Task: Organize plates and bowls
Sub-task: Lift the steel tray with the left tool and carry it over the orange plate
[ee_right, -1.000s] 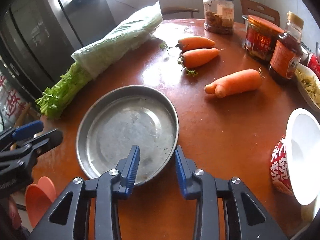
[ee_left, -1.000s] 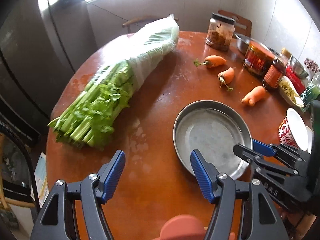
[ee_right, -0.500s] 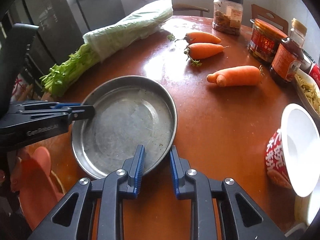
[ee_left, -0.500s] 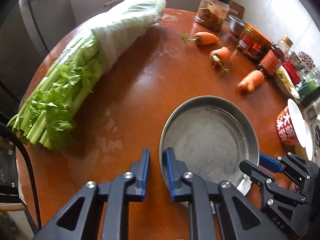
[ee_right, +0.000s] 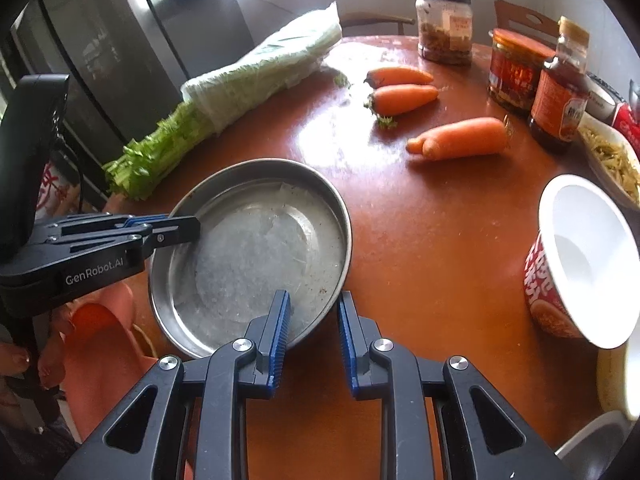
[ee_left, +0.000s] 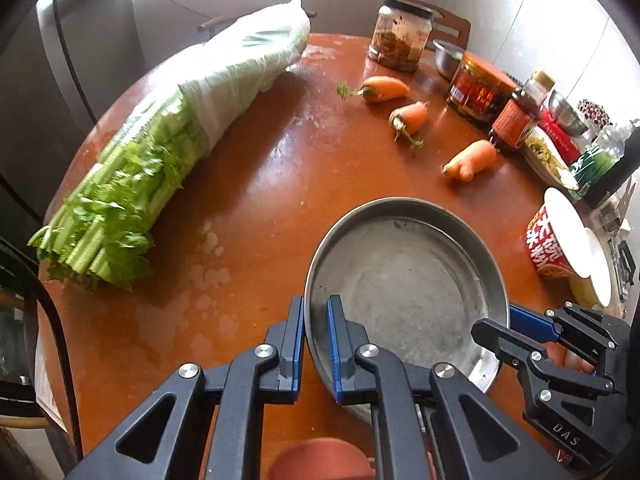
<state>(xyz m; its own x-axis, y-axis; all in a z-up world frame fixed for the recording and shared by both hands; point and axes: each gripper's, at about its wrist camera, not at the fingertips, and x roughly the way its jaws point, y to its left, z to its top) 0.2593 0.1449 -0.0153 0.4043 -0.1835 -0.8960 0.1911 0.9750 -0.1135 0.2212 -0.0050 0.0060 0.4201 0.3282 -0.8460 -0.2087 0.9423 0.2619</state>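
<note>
Metal plate (ee_left: 404, 280) sits on the surface (ee_left: 260, 168), near edge closest to both claws. Left claw (ee_left: 311, 344) has just been closing and is now clamped on the plate's left rim, one pad inside, one outside. Right claw (ee_right: 310, 334) straddles the near-right rim; its jaws closed in a little too, but a gap shows beside the outer pad, so no firm grip there as far as I can tell. Step in hand: two-sided pickup of the plate. Next: right claw must seat on the rim, then lift level. Noodle bowl (ee_right: 580, 260) stands to the right, untouched.
</note>
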